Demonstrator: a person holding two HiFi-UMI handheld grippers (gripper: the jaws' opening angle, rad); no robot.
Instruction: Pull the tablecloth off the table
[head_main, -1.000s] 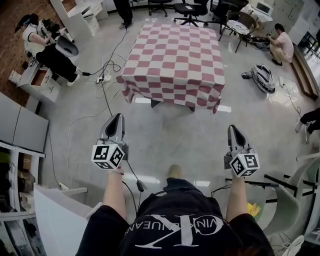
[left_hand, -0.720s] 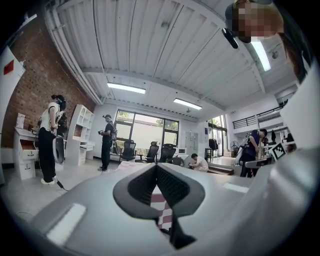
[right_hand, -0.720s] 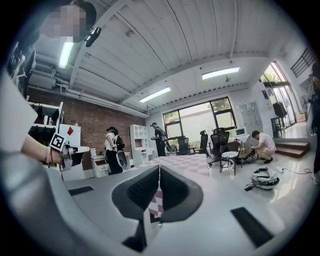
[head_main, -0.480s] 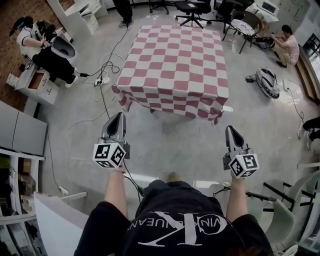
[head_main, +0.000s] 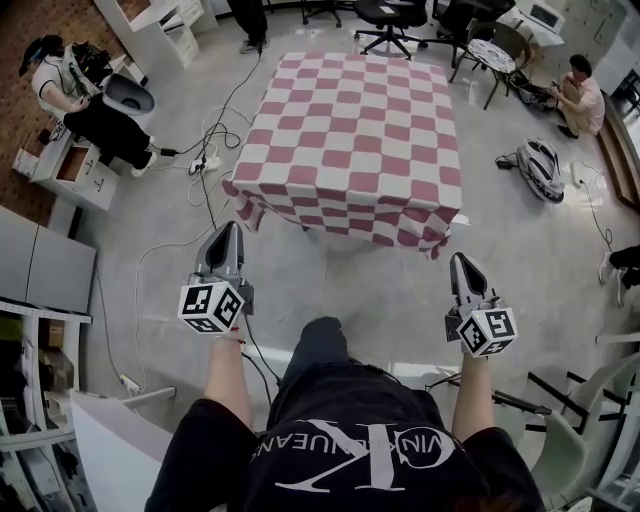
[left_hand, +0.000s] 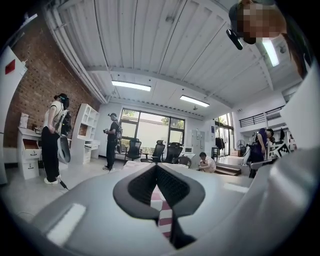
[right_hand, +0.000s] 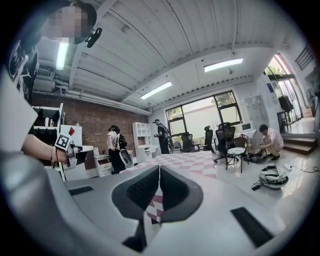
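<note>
A red-and-white checkered tablecloth (head_main: 350, 140) covers a square table ahead of me and hangs over its edges. Its near hem sags unevenly. My left gripper (head_main: 226, 232) is shut with nothing in it and hovers over bare floor short of the table's near left corner. My right gripper (head_main: 459, 262) is likewise shut and empty, just short of the near right corner. In the left gripper view the closed jaws (left_hand: 156, 168) show a strip of the cloth (left_hand: 165, 216) beyond them. The right gripper view shows its closed jaws (right_hand: 159, 170) and the cloth's top (right_hand: 197, 160) farther off.
Cables and a power strip (head_main: 208, 158) trail over the floor left of the table. Office chairs (head_main: 385, 15) stand behind it. A person (head_main: 90, 100) works by white cabinets at far left, another (head_main: 580, 95) crouches at far right near a bag (head_main: 540, 162). A pale chair (head_main: 575, 430) sits close on my right.
The table has come nearer and lower in the head view as I walk toward it. My leg has stepped forward between the grippers. Both grippers stay shut and level.
</note>
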